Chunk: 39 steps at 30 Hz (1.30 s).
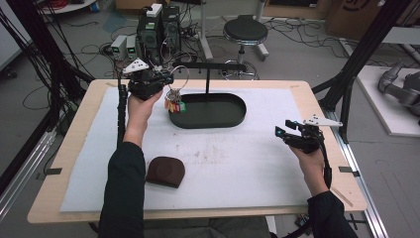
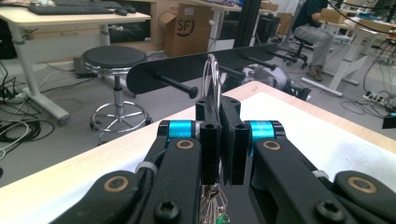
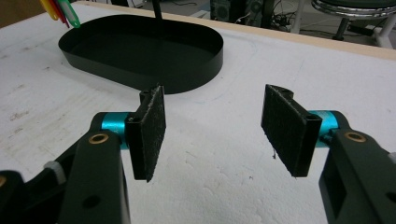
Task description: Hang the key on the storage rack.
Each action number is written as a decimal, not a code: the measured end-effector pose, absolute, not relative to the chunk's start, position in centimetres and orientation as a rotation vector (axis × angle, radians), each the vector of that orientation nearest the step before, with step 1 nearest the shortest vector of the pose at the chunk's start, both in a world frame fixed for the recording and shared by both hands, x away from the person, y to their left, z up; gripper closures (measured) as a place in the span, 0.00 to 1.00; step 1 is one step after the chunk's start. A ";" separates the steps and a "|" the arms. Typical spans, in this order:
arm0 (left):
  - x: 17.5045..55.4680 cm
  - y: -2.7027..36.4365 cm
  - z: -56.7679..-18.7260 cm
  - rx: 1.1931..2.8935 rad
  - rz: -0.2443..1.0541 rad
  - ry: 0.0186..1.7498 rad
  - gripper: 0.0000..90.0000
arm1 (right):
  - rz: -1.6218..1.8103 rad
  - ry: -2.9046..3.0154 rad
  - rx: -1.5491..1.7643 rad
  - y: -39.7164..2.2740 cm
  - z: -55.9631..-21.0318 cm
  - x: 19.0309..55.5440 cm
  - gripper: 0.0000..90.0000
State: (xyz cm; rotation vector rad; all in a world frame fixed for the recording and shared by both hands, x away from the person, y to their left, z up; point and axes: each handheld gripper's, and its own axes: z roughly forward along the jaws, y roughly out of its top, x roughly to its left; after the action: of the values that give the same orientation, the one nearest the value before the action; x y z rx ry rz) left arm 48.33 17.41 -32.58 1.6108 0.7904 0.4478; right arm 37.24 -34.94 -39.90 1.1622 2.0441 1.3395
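At the left, the left gripper (image 1: 167, 78) has its jaws pressed together on a large metal key ring (image 2: 211, 77). The ring stands upright above the fingertips (image 2: 208, 112), and coloured key tags (image 1: 175, 105) hang below them, over the edge of the black oval tray (image 1: 237, 106). Just beyond the ring is the black rack's peg (image 2: 177, 85). To hang it well, it seems best to keep the pinch firm and slide the ring's opening squarely over the peg. At the right, the right gripper (image 3: 212, 123) has fingers spread, holding nothing.
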 end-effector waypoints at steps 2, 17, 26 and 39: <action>48.5 17.4 -32.7 1.605 0.447 0.802 0.96 | 1.340 2.044 1.160 -34.9 -39.9 37.2 0.46; 49.1 17.4 -33.5 1.594 0.434 0.863 0.96 | 1.340 2.045 1.160 -34.9 -39.9 37.2 0.45; 49.3 17.3 -33.7 1.587 0.456 0.903 0.96 | 1.336 2.043 1.158 -34.9 -39.9 37.3 0.46; 49.4 17.1 -33.8 1.606 0.521 0.936 0.95 | 1.337 2.045 1.163 -34.9 -40.0 37.3 0.46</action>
State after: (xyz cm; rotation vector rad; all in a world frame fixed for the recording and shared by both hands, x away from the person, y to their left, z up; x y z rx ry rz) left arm 49.41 17.14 -33.76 1.6062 0.9363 0.5206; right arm 37.28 -34.94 -39.95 1.1634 2.0452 1.3366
